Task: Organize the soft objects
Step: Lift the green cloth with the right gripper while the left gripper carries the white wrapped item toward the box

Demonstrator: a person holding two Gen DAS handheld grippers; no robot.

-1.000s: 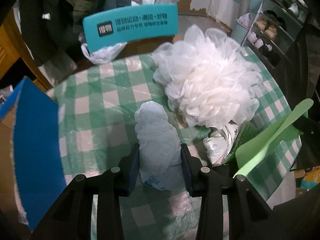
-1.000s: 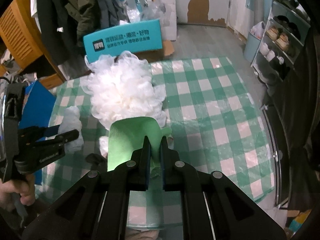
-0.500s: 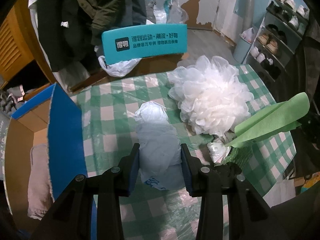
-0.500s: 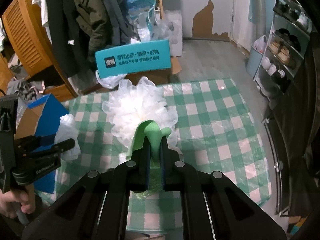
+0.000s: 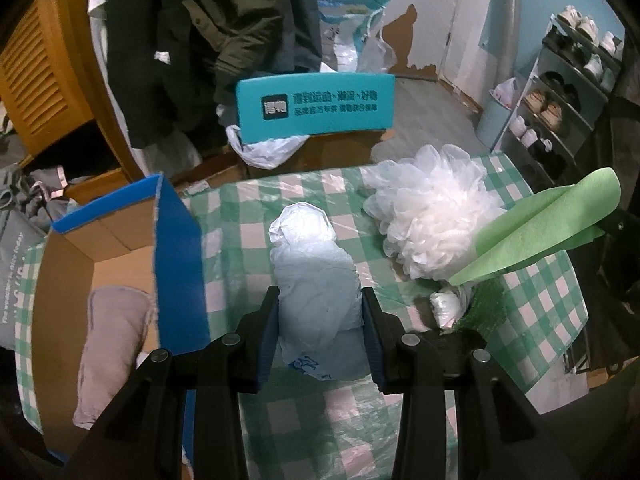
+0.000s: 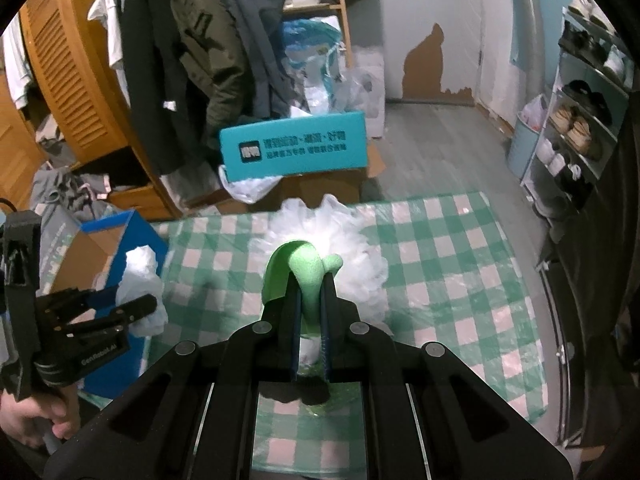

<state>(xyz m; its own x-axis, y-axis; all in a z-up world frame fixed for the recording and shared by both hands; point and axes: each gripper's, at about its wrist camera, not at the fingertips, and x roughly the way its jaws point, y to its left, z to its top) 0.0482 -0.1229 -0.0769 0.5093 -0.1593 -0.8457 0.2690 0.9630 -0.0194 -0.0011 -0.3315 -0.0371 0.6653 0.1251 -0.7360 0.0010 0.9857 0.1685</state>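
Note:
My left gripper (image 5: 320, 316) is shut on a crumpled white plastic bag (image 5: 316, 272), held above the green checked table (image 5: 248, 240). That bag (image 6: 140, 284) and the left gripper (image 6: 120, 310) also show at the left of the right wrist view. My right gripper (image 6: 310, 300) is shut on a folded light green cloth (image 6: 306, 270), lifted over the table; the cloth (image 5: 552, 228) hangs at the right in the left wrist view. A white mesh bath pouf (image 5: 432, 216) rests on the table between both grippers. A small white bundle (image 5: 446, 306) lies beside a dark green mat (image 5: 486, 312).
An open cardboard box with a blue flap (image 5: 176, 256) stands at the table's left, with a grey soft item (image 5: 112, 344) inside. A teal box (image 5: 316, 108) sits behind the table. A shoe rack (image 5: 560, 100) is at the right. Coats (image 6: 192, 52) hang at the back.
Both grippers have risen with their loads, so the table and pouf look smaller. The cardboard box at the left has come into the left wrist view.

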